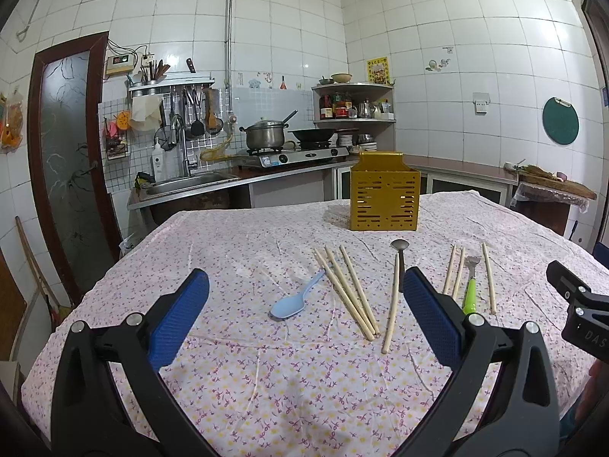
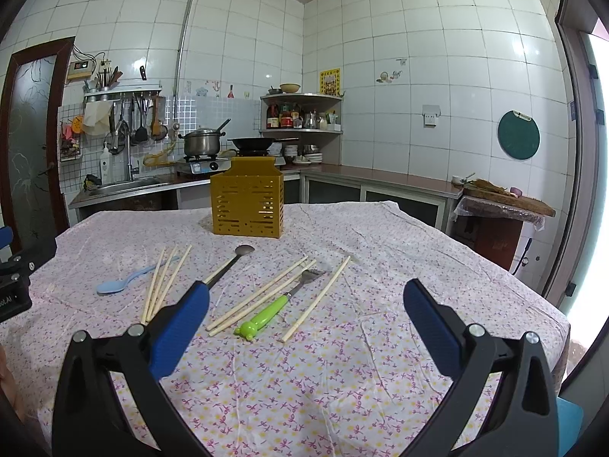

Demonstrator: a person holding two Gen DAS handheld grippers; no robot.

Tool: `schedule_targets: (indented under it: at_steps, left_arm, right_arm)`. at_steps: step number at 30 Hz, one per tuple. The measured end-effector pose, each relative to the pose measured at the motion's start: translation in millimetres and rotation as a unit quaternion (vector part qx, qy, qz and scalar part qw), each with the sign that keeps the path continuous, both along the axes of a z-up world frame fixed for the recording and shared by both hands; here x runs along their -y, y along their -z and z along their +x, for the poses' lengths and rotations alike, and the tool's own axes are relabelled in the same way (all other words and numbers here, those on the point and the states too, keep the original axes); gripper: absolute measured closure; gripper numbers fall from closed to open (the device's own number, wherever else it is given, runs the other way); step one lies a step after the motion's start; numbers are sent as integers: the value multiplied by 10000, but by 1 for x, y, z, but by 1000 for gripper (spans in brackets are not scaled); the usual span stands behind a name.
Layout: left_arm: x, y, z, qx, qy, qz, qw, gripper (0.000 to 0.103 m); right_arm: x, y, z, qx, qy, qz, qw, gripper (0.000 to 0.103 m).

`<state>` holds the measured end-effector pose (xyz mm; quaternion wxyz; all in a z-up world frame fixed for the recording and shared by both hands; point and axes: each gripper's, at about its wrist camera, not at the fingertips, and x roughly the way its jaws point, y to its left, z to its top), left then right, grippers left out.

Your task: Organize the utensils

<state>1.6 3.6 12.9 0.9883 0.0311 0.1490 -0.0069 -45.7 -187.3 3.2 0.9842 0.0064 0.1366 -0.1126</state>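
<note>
A yellow slotted utensil holder (image 1: 384, 195) (image 2: 247, 202) stands upright at the far side of the table. In front of it lie a light blue spoon (image 1: 291, 304) (image 2: 118, 284), several wooden chopsticks (image 1: 348, 291) (image 2: 163, 283), a dark-handled metal spoon (image 1: 400, 248) (image 2: 232, 261) and a green-handled fork (image 1: 471, 291) (image 2: 274, 310). More chopsticks (image 2: 262, 295) lie around the fork. My left gripper (image 1: 306, 304) hovers open over the near cloth, nothing between its fingers. My right gripper (image 2: 306, 306) is open too, short of the fork.
The table wears a floral cloth (image 1: 304, 381) (image 2: 380, 251). Behind it run a counter with a sink (image 1: 190, 184), a stove with a pot (image 1: 266, 135) and a wok (image 1: 314, 135). A round green board (image 2: 518, 135) hangs on the right wall.
</note>
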Motion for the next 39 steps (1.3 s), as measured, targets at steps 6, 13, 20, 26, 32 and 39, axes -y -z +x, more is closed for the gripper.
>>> schedule_targets:
  at_steps: [6,13,20,26,32,39]
  left_arm:
    - [2,1,2,-32,-4,20,10000,5]
    - [2,2,5,-64,-22,-6,10000,5]
    - [2,5,17,-197,8,-40,9998,5]
    - [5,9,44,-496,217,-157,9984,5]
    - [12,8,80,-858,415,65,9954,5]
    - [4,0,139,-1498,489,-125,9874,5]
  right_arm:
    - [0,1,3,-40,-13,-7,10000,4]
    - [0,4,6,-77,-15,-4,10000,4]
    - [5,6,18,-242,-9,37,9997,4]
    - [19,6,42,-402,222,41,9989,4]
    - [25,4,74,-740,470,-285,9957,4]
    - [48,3,119,-1165,535,-152,9916,4]
